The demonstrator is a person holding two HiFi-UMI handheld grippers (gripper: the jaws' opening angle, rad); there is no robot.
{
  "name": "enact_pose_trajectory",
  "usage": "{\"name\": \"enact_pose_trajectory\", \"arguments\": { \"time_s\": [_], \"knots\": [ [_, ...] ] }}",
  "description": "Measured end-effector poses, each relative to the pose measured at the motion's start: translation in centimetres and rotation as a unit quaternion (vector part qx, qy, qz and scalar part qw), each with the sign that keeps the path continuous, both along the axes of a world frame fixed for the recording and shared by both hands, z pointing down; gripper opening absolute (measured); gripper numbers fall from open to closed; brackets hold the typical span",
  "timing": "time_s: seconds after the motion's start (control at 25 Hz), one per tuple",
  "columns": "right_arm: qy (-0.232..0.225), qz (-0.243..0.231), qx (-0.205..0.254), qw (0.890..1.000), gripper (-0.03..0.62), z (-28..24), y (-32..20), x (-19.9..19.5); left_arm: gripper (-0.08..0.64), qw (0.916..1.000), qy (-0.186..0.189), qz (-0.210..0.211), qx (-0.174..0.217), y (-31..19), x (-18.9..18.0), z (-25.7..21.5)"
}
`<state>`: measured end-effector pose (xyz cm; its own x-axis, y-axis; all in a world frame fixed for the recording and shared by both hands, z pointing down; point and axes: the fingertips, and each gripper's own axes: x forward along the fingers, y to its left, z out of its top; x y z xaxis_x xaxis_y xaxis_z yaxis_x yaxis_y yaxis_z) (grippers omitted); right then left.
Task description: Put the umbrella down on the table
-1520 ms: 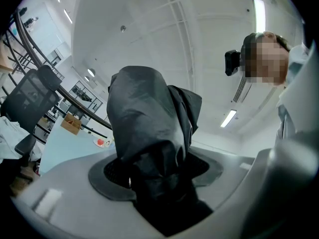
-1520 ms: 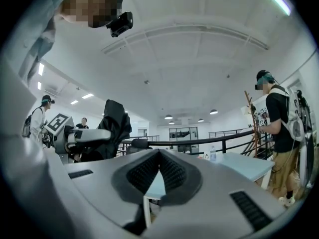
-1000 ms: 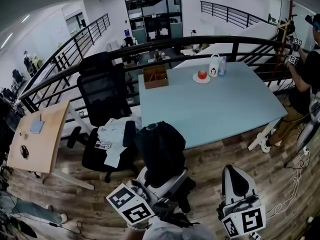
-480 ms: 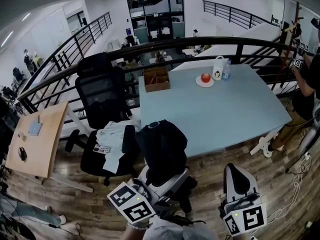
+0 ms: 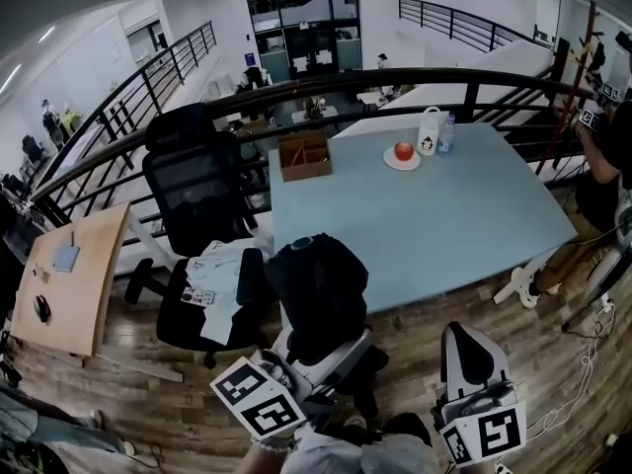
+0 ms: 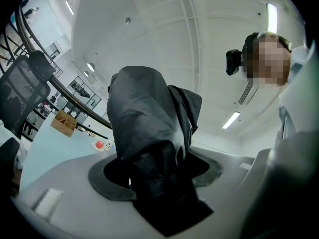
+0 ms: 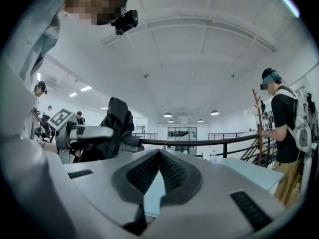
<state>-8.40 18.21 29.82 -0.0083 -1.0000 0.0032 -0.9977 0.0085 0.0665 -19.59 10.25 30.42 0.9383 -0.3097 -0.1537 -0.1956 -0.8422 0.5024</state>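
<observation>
A folded black umbrella (image 5: 318, 289) stands upright in my left gripper (image 5: 318, 352), which is shut on its lower end, just off the near edge of the light blue table (image 5: 444, 225). In the left gripper view the umbrella (image 6: 144, 118) rises out of the left gripper (image 6: 159, 176), its fabric bunched between the dark pads. My right gripper (image 5: 466, 342) hangs to the right over the wooden floor. Its ribbed pads meet at the tips and hold nothing in the right gripper view (image 7: 159, 171).
On the table's far side stand a wooden box (image 5: 304, 155), a plate with a red apple (image 5: 401, 152), a white jug (image 5: 428, 130) and a bottle (image 5: 449, 131). A black office chair (image 5: 193, 191) with white cloth is at the left. A person (image 5: 604, 156) stands at the right by the railing.
The head view has shifted slightly. Both grippers and the umbrella keep their places.
</observation>
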Motion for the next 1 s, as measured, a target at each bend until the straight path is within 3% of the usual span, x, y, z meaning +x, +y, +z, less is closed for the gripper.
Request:
{"name": "enact_pose_trajectory", "arguments": {
  "time_s": [0.28,0.48,0.8,1.0],
  "knots": [
    [-0.004,-0.003,-0.005,1.0,-0.002,0.2,-0.3,0.9,0.288,1.0,-0.007,-0.001,-0.001,0.2,0.8,0.1],
    [-0.014,-0.031,0.008,0.999,-0.002,-0.5,-2.6,1.9,0.288,0.9996,-0.017,-0.019,0.014,-1.1,1.9,-0.1],
    [0.041,-0.073,0.006,0.996,-0.002,-0.7,-6.2,5.1,0.288,0.9978,-0.024,-0.06,0.013,-3.5,5.7,-0.5],
    [0.04,-0.096,0.008,0.995,-0.002,-0.8,-8.4,8.3,0.288,0.9963,-0.026,-0.082,0.01,-5.0,8.7,-0.6]
  ]
}}
